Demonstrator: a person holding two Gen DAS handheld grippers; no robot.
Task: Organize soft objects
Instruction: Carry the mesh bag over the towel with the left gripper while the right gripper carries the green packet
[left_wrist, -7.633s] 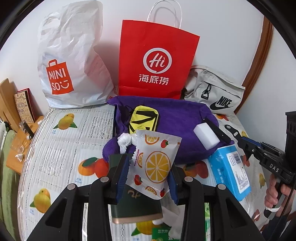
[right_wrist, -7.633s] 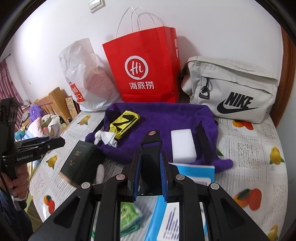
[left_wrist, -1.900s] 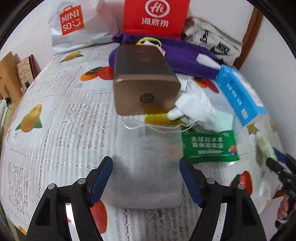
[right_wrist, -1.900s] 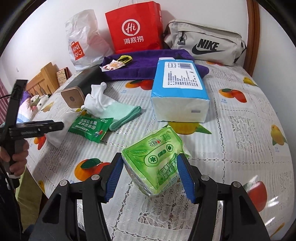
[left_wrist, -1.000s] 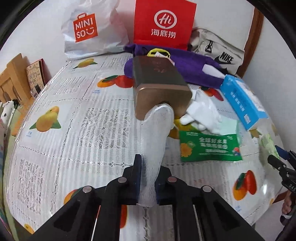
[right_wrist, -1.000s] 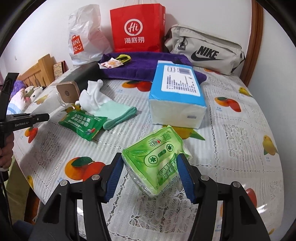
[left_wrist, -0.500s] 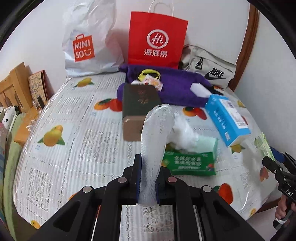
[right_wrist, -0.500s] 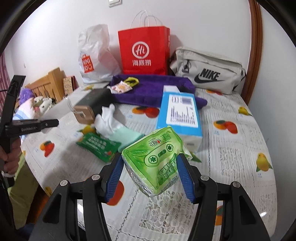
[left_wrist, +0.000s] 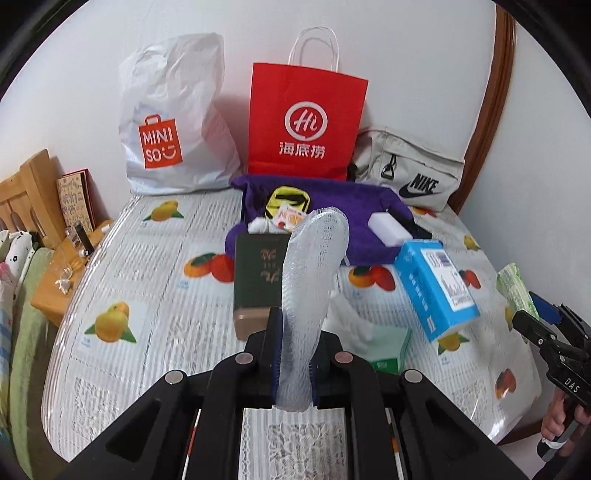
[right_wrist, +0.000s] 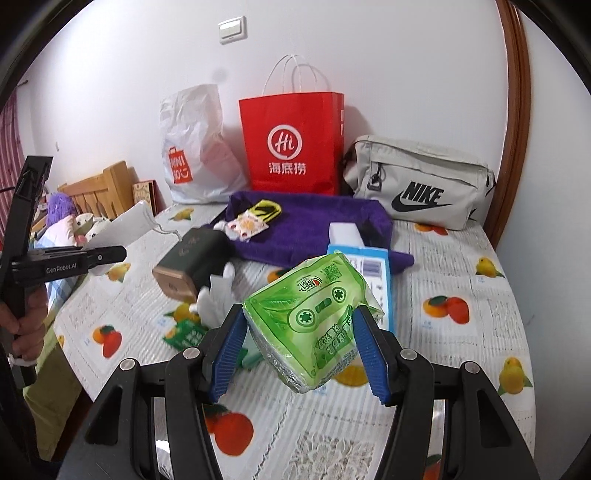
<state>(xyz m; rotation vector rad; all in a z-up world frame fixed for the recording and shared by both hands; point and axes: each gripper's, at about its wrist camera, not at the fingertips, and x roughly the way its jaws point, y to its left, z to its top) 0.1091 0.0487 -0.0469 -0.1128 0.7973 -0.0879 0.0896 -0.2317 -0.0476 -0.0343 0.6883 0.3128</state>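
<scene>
Left wrist view: left gripper with jaws pressed together on the lower end of a white mesh mask, held upright and clear of the tabletop. Right wrist view: right gripper with jaws about half spread, clamping a green tissue pack on both sides, also lifted off the surface. Judged step: carrying both soft items toward the purple towel at the back. Best done by keeping each pinch steady, passing above the dark green box and blue tissue box, then lowering onto bare towel beside the yellow pouch before releasing.
</scene>
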